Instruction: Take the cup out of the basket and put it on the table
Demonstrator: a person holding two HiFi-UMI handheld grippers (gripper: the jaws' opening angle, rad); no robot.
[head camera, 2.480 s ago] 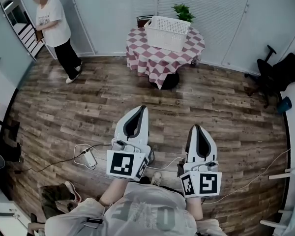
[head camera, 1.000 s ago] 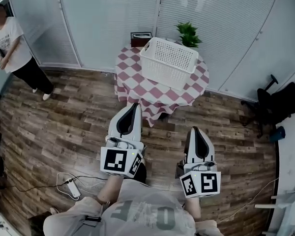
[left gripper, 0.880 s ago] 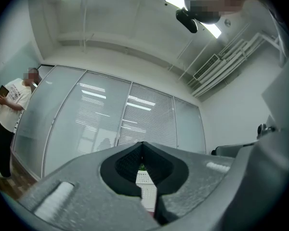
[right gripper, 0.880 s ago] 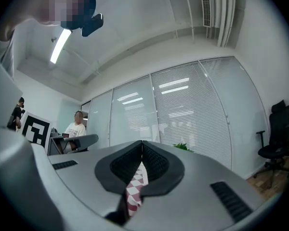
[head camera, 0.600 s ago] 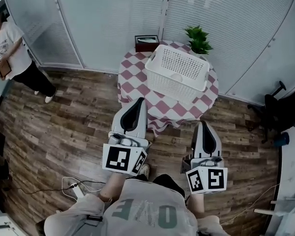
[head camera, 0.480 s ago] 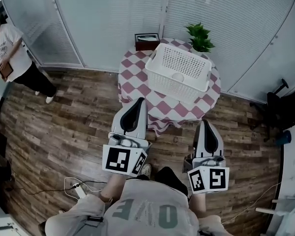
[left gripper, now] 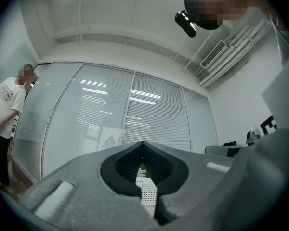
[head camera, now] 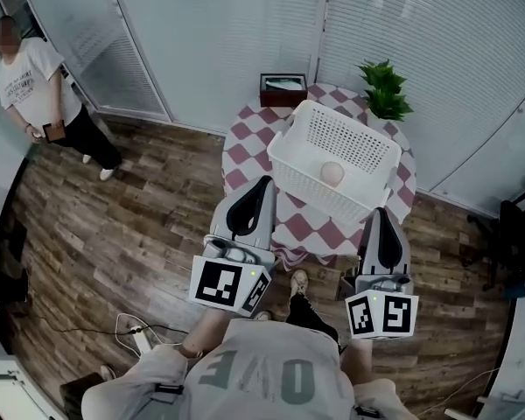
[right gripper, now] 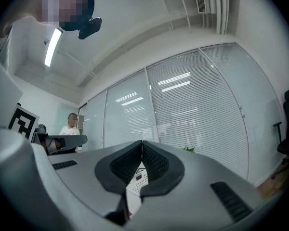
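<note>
Basket (head camera: 311, 191): it is sitting on the round checked table (head camera: 247, 145).
Cup (head camera: 332, 173): it is lying inside the basket, near the middle (from above it looks pale and round).
Left gripper (head camera: 263, 182): you are holding it just beside the basket's near left side, with its jaws pressed together and nothing between them.
Right gripper (head camera: 381, 211): you are holding it by the basket's near right corner, and its jaws are closed and empty too.
Plant (head camera: 386, 91): it is standing behind the basket.
Person (head camera: 42, 81): they are standing well off to the basket's left.
</note>
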